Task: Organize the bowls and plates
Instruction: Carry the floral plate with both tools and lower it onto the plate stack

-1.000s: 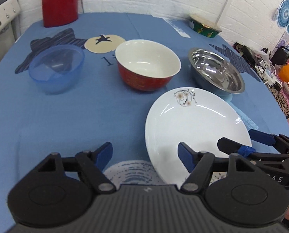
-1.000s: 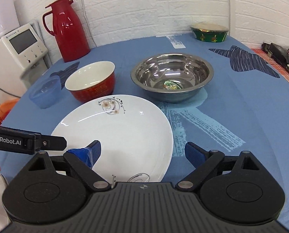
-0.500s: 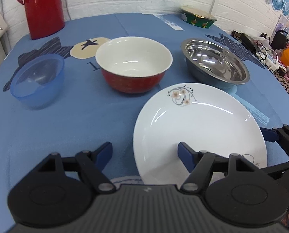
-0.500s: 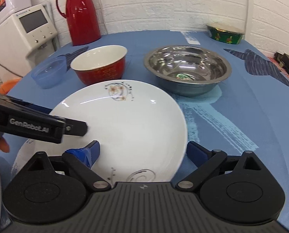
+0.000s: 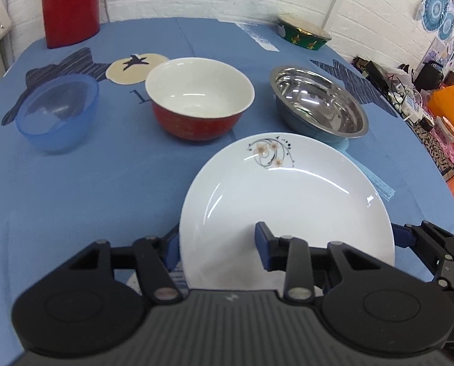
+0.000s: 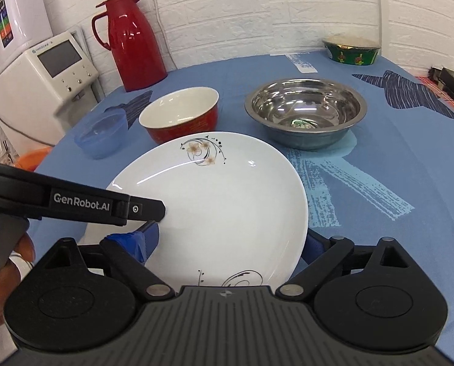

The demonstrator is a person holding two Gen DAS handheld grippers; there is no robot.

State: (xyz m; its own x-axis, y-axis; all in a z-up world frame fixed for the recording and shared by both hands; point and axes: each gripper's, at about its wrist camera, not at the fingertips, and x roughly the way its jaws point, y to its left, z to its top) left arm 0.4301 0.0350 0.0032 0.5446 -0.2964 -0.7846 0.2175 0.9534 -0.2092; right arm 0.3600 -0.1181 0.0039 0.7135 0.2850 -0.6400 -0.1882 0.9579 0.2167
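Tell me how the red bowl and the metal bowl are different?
The red bowl is red outside and white inside; the metal bowl is shiny silver all over. The red bowl looks narrower and deeper; the metal bowl is wider and shallower, with a flat rim. Both stand upright and empty on the blue cloth, behind the white plate.

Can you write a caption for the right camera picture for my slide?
Two hand-held grippers straddle a white plate before three bowls.
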